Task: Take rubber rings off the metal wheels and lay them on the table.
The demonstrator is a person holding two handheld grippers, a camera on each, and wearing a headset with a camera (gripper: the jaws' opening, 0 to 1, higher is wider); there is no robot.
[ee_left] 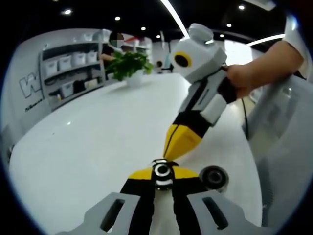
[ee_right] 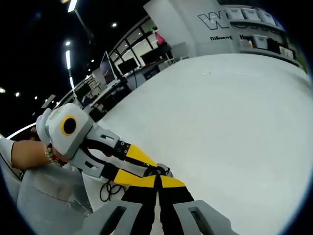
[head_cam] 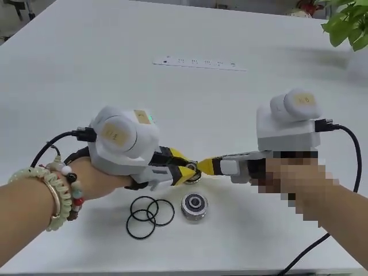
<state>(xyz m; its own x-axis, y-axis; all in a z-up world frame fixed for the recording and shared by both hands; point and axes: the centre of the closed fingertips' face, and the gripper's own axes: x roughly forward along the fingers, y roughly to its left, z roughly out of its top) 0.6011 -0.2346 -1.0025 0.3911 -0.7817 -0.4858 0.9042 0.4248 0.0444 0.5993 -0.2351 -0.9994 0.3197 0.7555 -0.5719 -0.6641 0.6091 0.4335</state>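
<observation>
My left gripper [head_cam: 188, 173] is shut on a small metal wheel [head_cam: 195, 174] and holds it just above the white table [head_cam: 172, 103]. In the left gripper view the wheel [ee_left: 162, 172] sits between the yellow tips. My right gripper [head_cam: 203, 167] comes in from the right with its jaws together, and its tips touch the held wheel's rim [ee_right: 164, 171]. Whether they pinch a ring there is too small to tell. A second wheel [head_cam: 194, 207] lies on the table in front. Three loose black rubber rings [head_cam: 149, 215] lie overlapping to its left.
A white strip [head_cam: 198, 62] lies far back on the table. A green plant [head_cam: 348, 23] stands at the back right corner. Black cables [head_cam: 52, 146] trail from both grippers. The table's near edge [head_cam: 172, 270] runs just below the rings.
</observation>
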